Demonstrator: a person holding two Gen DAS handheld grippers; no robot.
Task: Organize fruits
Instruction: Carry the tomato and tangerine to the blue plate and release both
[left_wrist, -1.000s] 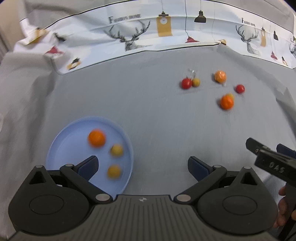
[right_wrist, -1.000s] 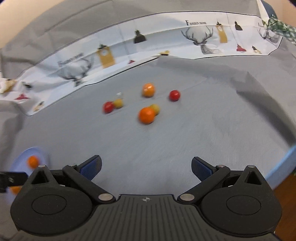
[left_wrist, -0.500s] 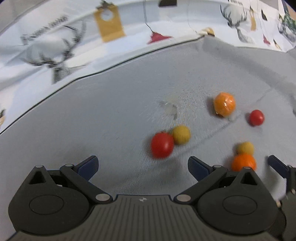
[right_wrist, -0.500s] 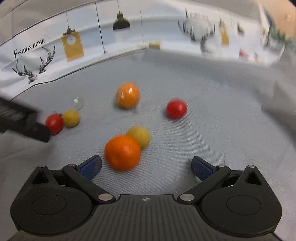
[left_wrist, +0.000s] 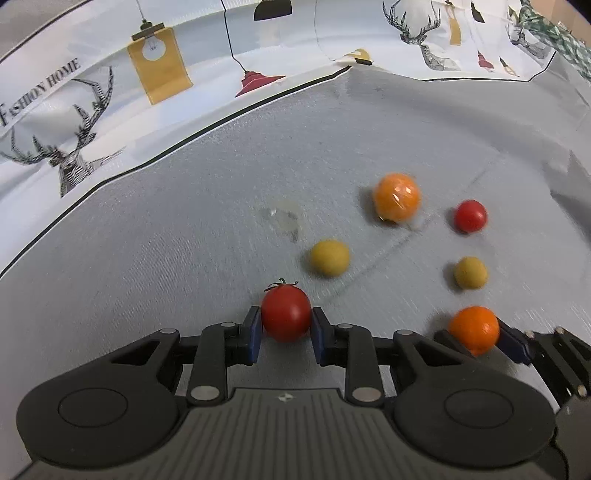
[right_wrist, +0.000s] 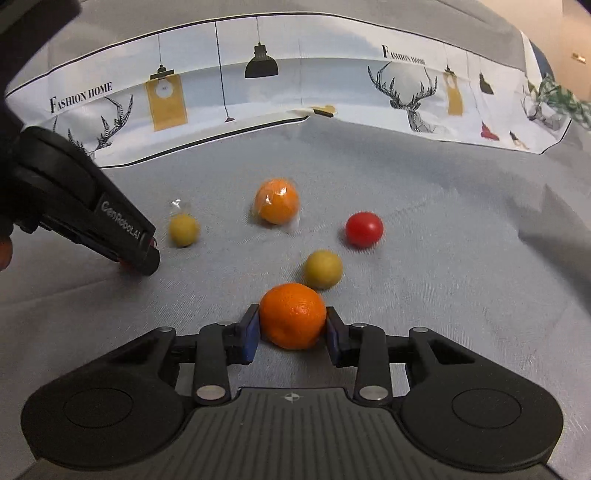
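My left gripper (left_wrist: 285, 326) is shut on a red tomato (left_wrist: 286, 312) with a green stem, low over the grey cloth. The jaws of my right gripper (right_wrist: 291, 328) are closing, and their blue pads press both sides of a bare orange (right_wrist: 292, 314). That orange (left_wrist: 474, 328) also shows at the right of the left wrist view. Loose on the cloth lie a plastic-wrapped orange (right_wrist: 276, 201), a second red tomato (right_wrist: 364, 229) and two yellow fruits (right_wrist: 183, 230) (right_wrist: 322, 268). The left gripper's body (right_wrist: 122, 236) enters the right wrist view from the left.
The grey tablecloth (left_wrist: 184, 229) has a white printed border (left_wrist: 110, 92) with deer and lamps along its far side. A small clear plastic scrap (left_wrist: 282, 219) lies behind the nearer yellow fruit. A fold in the cloth rises at far right (right_wrist: 546, 221).
Both grippers came down to the fruit cluster and went from wide open to closed, the left around the tomato, the right around the bare orange. The blue plate has left view.
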